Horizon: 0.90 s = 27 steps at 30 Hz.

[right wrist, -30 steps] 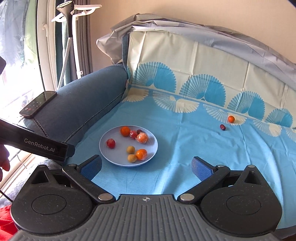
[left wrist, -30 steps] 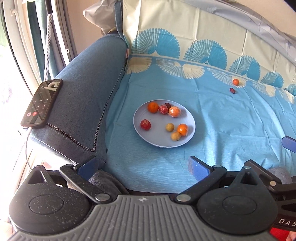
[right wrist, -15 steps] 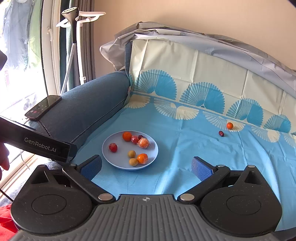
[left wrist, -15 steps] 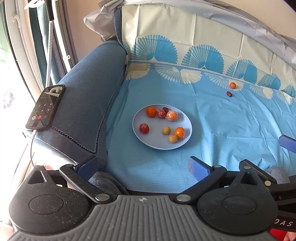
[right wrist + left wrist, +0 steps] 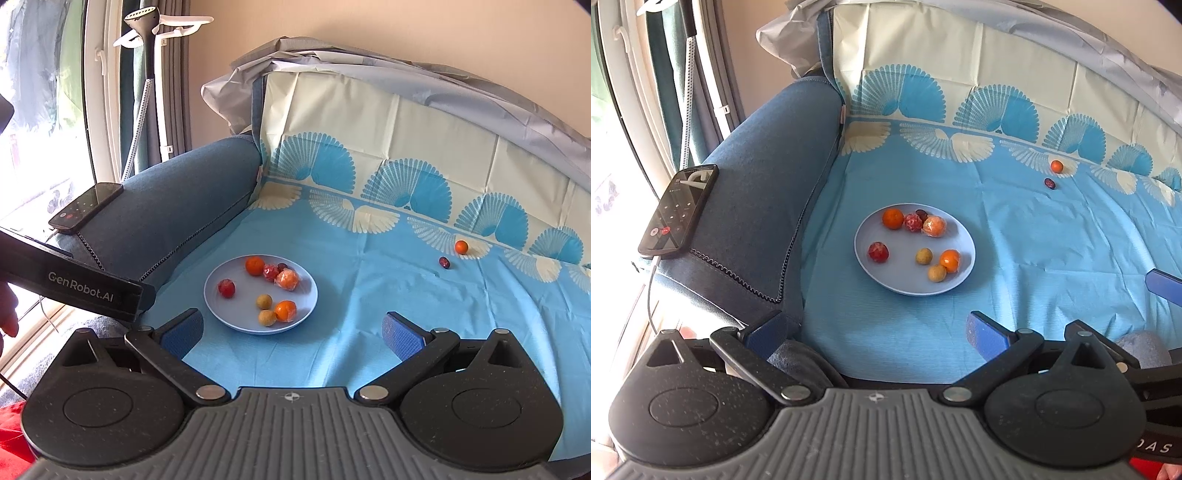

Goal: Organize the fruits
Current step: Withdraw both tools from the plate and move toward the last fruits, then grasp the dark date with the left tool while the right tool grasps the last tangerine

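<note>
I am holding both the left gripper (image 5: 875, 332) and the right gripper (image 5: 293, 330) spread wide and empty, short of the round pale-blue plate (image 5: 236, 317) where most fruits are sitting. A small orange fruit (image 5: 461, 246) and a dark red one (image 5: 444, 262) are lying well beyond the plate; both look round enough to roll off under a clumsy pinch.

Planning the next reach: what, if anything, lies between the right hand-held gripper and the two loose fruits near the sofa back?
Nothing visible. From the right hand-held gripper, only bare blue cloth leads to the small orange fruit and dark fruit. The plate sits off to the left.
</note>
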Motion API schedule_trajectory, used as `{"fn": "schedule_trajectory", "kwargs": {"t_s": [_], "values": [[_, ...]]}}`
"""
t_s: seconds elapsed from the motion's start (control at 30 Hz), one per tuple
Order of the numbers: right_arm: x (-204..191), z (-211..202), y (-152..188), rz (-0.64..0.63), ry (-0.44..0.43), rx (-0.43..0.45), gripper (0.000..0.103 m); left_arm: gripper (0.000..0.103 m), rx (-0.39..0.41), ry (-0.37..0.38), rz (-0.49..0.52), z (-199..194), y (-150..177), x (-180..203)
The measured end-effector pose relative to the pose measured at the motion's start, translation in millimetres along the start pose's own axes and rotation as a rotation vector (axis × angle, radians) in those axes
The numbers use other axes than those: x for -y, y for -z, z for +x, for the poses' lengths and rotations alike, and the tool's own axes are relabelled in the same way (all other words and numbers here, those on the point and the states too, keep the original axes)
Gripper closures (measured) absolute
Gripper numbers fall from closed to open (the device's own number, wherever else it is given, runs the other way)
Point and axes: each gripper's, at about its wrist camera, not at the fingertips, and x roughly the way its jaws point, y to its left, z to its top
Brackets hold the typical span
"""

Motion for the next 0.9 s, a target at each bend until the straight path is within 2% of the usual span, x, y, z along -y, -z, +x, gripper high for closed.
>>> {"fn": "schedule_trajectory", "kwargs": {"t_s": [0.53,0.7,0.9], "values": [[24,18,3,0.081,0.01,-0.035,0.001,0.0,-0.044,-0.009,0.036,24,-15,17],[69,25,2,0.138,0.118,-0.015,0.001,0.0,-0.046,0.023,0.07,44,-44,47],[169,42,-2,0.207,0.311,0.022,0.001,0.0,0.019,0.073,0.169,86,-98,122]]}}
